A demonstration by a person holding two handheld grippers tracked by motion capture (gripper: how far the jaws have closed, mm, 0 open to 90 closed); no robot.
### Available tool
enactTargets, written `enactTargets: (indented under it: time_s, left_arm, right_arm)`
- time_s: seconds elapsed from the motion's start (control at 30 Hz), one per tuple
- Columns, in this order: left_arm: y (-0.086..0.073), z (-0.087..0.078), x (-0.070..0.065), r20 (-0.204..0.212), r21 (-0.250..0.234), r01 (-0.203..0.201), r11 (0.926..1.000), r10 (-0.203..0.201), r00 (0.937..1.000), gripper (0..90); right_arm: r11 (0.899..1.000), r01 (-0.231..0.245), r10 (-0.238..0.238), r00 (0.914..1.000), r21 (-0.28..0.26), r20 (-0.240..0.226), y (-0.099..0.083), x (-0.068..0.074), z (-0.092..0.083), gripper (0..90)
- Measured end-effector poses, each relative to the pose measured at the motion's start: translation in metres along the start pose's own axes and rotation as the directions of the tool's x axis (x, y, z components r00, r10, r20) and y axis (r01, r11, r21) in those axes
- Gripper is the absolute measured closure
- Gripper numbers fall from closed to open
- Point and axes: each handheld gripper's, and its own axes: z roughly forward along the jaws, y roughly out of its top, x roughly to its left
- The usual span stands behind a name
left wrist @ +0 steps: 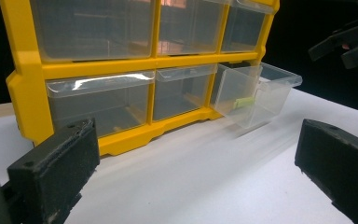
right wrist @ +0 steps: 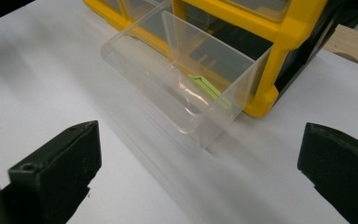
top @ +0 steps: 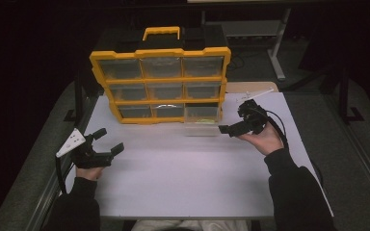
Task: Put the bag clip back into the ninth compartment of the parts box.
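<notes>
A yellow organiser (top: 159, 79) with clear drawers stands upright at the back of the white table (top: 183, 178). Its bottom-right drawer (top: 201, 124) is pulled out, and a small green piece (right wrist: 209, 88) lies inside it, also seen as the green piece (left wrist: 243, 102) in the left gripper view. My left gripper (top: 110, 140) is open above the table's left side, empty, facing the organiser (left wrist: 98, 70). My right gripper (top: 234, 118) is open and empty just right of the drawer (right wrist: 182, 79). The drawer (left wrist: 256, 93) juts towards the table's front.
A wooden board (top: 250, 88) with a thin white stick (top: 259, 92) on it lies behind the table at the right. A metal desk leg (top: 277, 48) stands in the dark background. Bare table lies between the two hands.
</notes>
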Motion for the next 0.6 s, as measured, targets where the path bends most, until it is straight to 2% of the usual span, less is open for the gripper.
enactTargets:
  time_s: [0.6]
  left_arm:
    - [-0.002, 0.001, -0.001, 0.003, 0.018, -0.010, 0.9998, 0.010, 0.9999, 0.0]
  right_arm:
    - [0.999, -0.020, 0.021, 0.9997, -0.044, 0.011, -0.033, -0.006, -0.009, 0.0]
